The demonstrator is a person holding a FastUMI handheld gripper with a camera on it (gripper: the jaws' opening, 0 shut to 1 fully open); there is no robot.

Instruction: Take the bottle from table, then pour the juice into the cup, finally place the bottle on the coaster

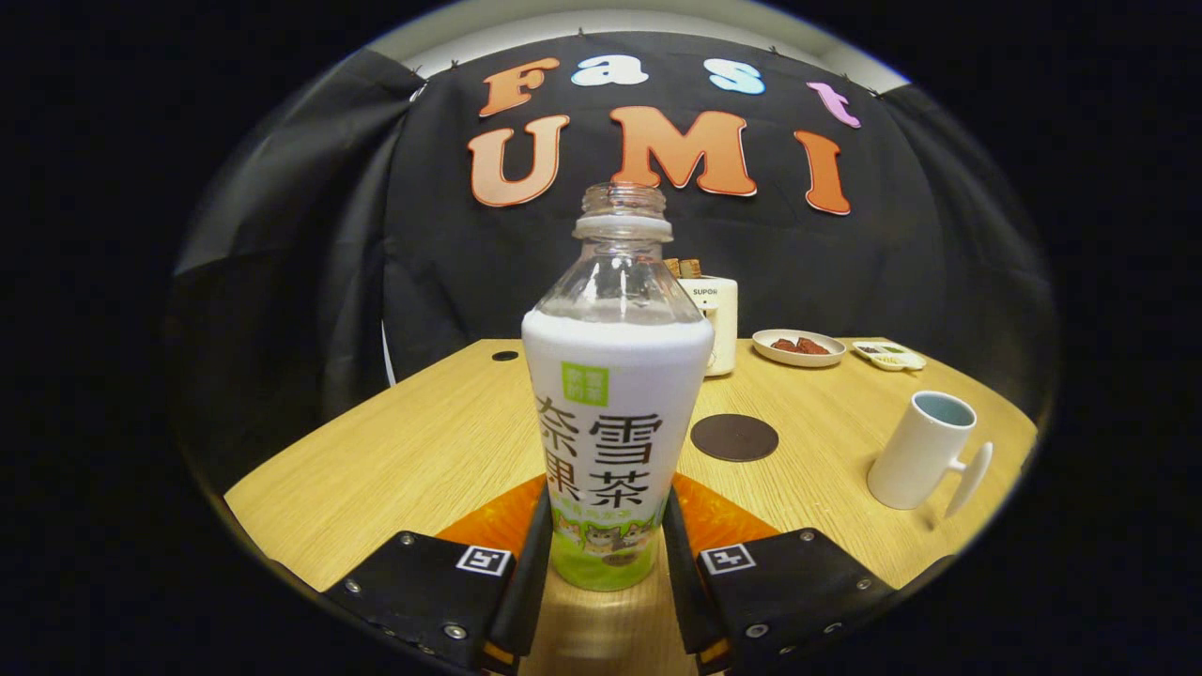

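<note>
**Bottle held upright between the fingers, cap off**

The wooden table point(394, 460) spreads under everything, pale with a straight grain, and a small dark round hole sits near its far left corner.

The bottle point(615, 394) stands upright at the near edge of the table, between the two fingers. Its neck is open, with no cap on it. The shoulder is clear plastic and a liquid line shows just above the sleeve. A white sleeve wraps the body, with a small green square near the top, large dark Chinese characters below it, and a green band with cartoon cats at the foot.

The gripper point(606, 549) has its fingers closed in on the lower part of the bottle, one on each side, both pressing on the sleeve: a firm grasp.

Beyond the bottle a white appliance point(718, 324) stands at the far side of the table, a grey word printed on its face.

Right of the fingers and well apart from them, the white cup point(925, 451) stands upright, handle turned to the right.

Between bottle and cup, further back, the dark round coaster point(734, 437) lies flat and bare.

Behind it a white plate point(798, 347) carries brown pieces, and just beside it lies a small dish point(887, 356).
</note>
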